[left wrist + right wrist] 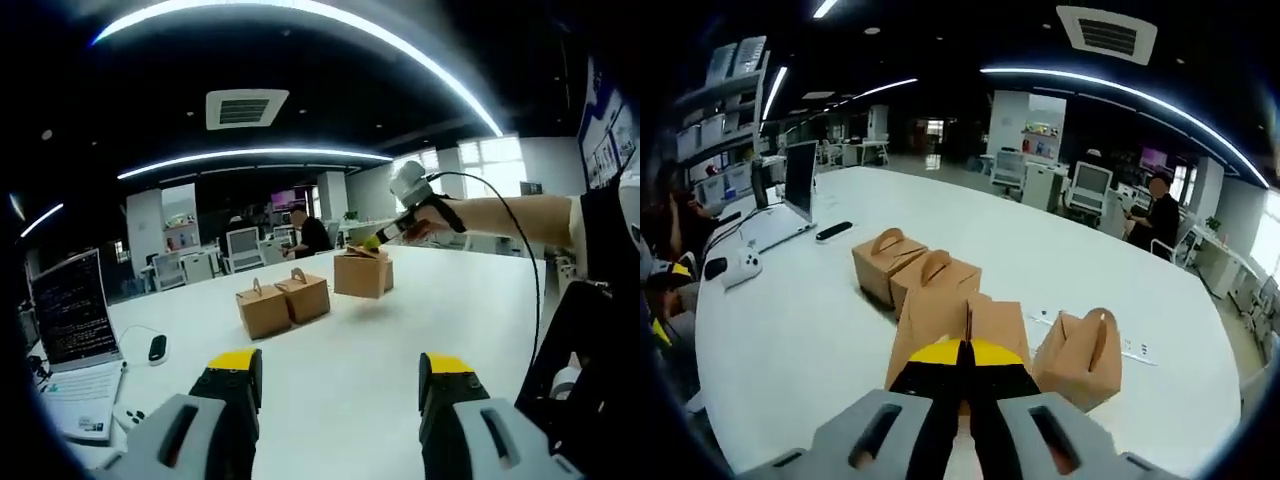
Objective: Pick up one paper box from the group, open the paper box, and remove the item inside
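My left gripper [340,385] hovers with its jaws wide apart, holding nothing, above the white surface [350,370]. My right gripper [962,368] is pressed together at the open box [958,322]; whether it pinches anything, I cannot tell. Three closed boxes [920,270] stand beside it.

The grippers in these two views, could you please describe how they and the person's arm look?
Both the left gripper and right gripper have grey bodies with slots, black jaws and yellow tips. The right one carries a grey knob with a black cable. The person wears a black sleeve.
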